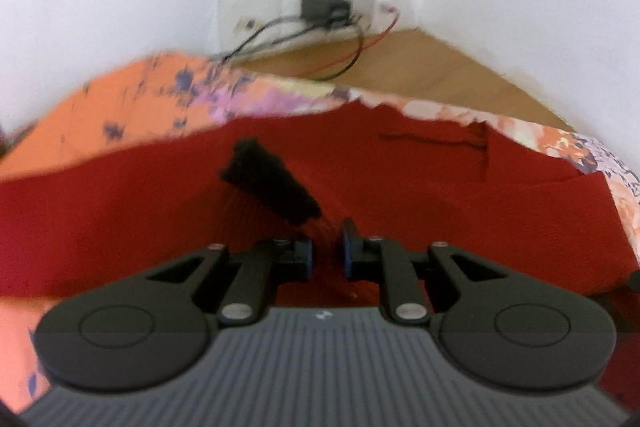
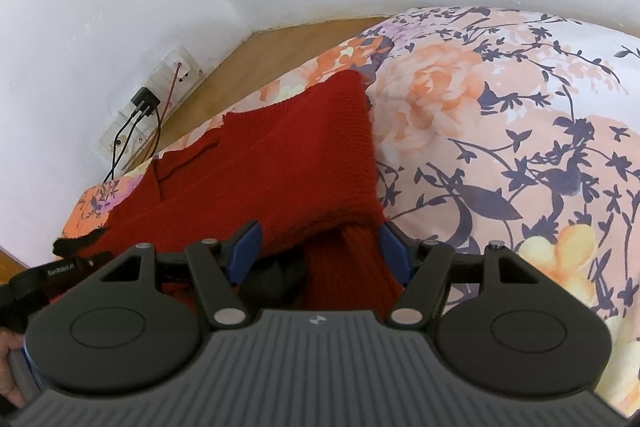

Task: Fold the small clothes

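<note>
Right wrist: my right gripper (image 2: 318, 253) has fingers spread wide over the red sweater (image 2: 280, 163) on the floral bedsheet (image 2: 500, 115). Left gripper (image 1: 326, 253) pinches its ribbed hem.

Left wrist view motion-blurred, red sweater (image 1: 400, 195) cut off at left edge, black patch (image 1: 272, 183) indistinct

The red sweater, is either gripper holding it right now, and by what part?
The left gripper pinches the red sweater at its ribbed edge. The right gripper is open around a ribbed sleeve or hem, not clamped.
</note>
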{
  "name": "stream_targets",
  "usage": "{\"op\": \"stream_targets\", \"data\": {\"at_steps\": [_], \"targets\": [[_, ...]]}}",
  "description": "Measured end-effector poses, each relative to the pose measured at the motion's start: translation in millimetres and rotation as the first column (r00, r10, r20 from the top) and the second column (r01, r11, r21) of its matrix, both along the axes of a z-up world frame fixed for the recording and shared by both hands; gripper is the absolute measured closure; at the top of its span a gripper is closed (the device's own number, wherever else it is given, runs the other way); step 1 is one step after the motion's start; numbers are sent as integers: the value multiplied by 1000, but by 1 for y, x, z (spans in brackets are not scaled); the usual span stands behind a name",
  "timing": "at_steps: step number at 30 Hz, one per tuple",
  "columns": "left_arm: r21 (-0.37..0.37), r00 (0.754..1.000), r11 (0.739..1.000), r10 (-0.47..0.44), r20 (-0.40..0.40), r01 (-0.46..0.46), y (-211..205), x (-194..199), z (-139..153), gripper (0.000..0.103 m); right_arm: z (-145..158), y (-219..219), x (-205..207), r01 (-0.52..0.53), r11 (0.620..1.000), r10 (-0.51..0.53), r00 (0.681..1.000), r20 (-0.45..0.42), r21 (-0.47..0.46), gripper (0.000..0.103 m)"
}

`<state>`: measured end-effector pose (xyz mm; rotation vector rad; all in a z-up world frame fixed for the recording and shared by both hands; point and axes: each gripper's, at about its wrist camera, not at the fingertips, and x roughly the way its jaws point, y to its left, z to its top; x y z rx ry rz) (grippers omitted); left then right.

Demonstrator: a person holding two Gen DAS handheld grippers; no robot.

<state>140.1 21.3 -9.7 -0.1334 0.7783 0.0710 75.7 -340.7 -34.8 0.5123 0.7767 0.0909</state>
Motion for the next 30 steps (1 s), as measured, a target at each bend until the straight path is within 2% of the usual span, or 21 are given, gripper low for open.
{"op": "stream_targets", "data": {"at_steps": [3,5,6,15,20,22,25,30], "targets": [[-15,999,1000,27,-29,-27,9,-2,-6,74,0,0,-1,1,1000,-1,1000,1,-1,31],[6,998,999,51,-41,-50,13,-3,-7,61,0,1,-1,3,1000,-3,1000,1,-2,31],[17,997,998,61,-44,-60,14,-4,-7,60,0,0,-1,2,1000,-2,1000,1,-2,31],[-13,996,996,86,-26,-86,32,-15,16,56,8,2,3,-3,1000,4,999,39,-8,31],[26,996,996,83,-19,-82,37,-4,19,55,20,-6,29,15,998,-8,993,115,-65,30],[28,996,996,83,-17,-83,38,2,16,55,18,-12,45,30,998,-23,992,120,-58,30],[33,995,996,86,-45,-84,38,10,7,55,8,-18,69,35,998,-29,994,103,-54,30],[91,989,991,104,-104,-94,34,15,-11,55,-18,-8,95,13,987,-8,1000,29,-161,30]]}}
